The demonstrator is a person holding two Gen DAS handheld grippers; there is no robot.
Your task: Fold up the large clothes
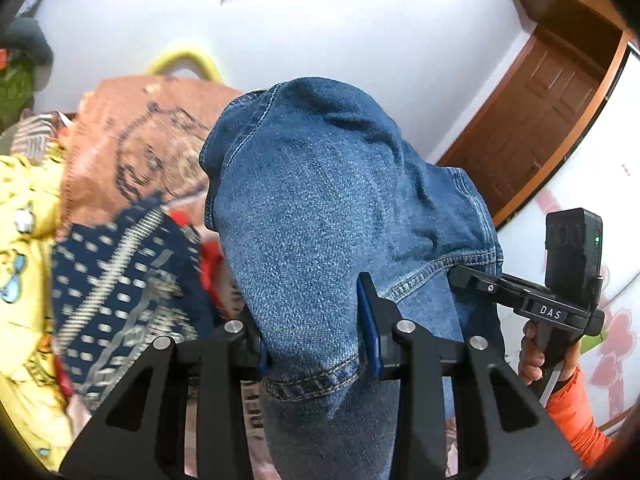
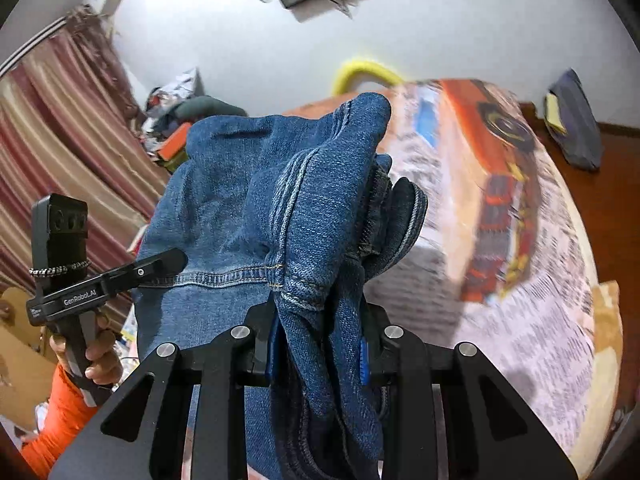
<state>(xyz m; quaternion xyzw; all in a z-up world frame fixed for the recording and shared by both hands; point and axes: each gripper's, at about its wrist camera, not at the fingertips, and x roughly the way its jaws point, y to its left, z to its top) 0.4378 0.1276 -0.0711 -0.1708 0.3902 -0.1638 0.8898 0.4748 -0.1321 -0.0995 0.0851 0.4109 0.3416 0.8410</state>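
Note:
A pair of blue denim jeans (image 1: pixel 320 200) fills the middle of both wrist views, lifted off the bed. My left gripper (image 1: pixel 316 344) is shut on a hemmed edge of the jeans, and the cloth bulges up over its blue pads (image 1: pixel 366 320). My right gripper (image 2: pixel 320 344) is shut on a bunched, seamed part of the jeans (image 2: pixel 280 184), with folds flopping over its fingers. Each view shows the other gripper at the side: the right one (image 1: pixel 472 276) and the left one (image 2: pixel 160 264), both with tips buried in denim, held by hands in orange sleeves.
Under the jeans lies a bed with a printed orange and white sheet (image 2: pixel 520 240). A dark blue patterned cloth (image 1: pixel 120 280) and a yellow garment (image 1: pixel 24 240) lie to the left. A brown door (image 1: pixel 540 120) and striped curtains (image 2: pixel 60 140) flank the white wall.

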